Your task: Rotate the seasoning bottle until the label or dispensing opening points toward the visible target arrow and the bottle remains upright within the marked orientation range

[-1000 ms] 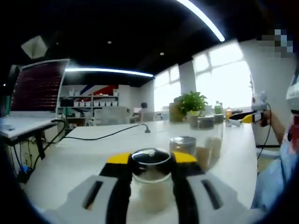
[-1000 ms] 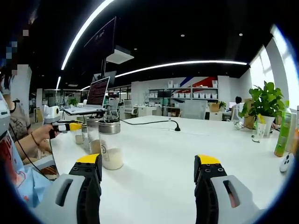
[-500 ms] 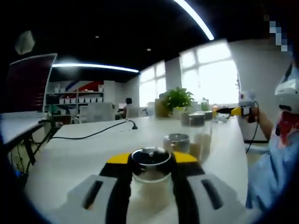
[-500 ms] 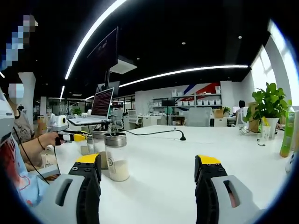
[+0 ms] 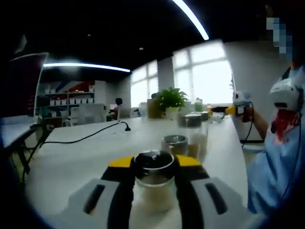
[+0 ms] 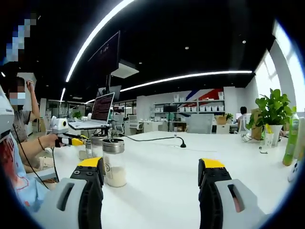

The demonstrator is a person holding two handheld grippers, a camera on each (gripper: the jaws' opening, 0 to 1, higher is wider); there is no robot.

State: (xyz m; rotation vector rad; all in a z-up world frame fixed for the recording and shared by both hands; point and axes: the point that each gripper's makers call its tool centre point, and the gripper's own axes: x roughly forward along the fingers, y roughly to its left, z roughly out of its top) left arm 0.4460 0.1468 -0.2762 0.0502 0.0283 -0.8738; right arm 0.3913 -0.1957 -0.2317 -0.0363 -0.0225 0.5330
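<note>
A glass seasoning bottle (image 5: 153,190) with a dark metal lid and pale powder inside stands upright on the white table (image 5: 71,164). My left gripper (image 5: 153,163) is shut on it, its yellow-tipped jaws pressing just below the lid on both sides. No label or arrow can be made out. In the right gripper view, my right gripper (image 6: 150,164) hangs open over the table with nothing between its jaws. At the left of that view, a hand holds the left gripper (image 6: 71,140) beside a group of similar bottles (image 6: 114,162). In the left gripper view, the right gripper (image 5: 234,109) is at the far right.
More lidded bottles (image 5: 175,144) stand just behind the held one. A black cable (image 5: 86,138) crosses the table. A potted plant (image 5: 169,99) stands at the far end, a laptop (image 6: 102,107) on a stand to the side, and a green bottle (image 6: 289,143) at the right edge.
The left gripper view has swung, so the room slides left and the person's sleeve comes in further on the right. The bottle stays clamped. The right gripper stays open, shifting only slightly.
</note>
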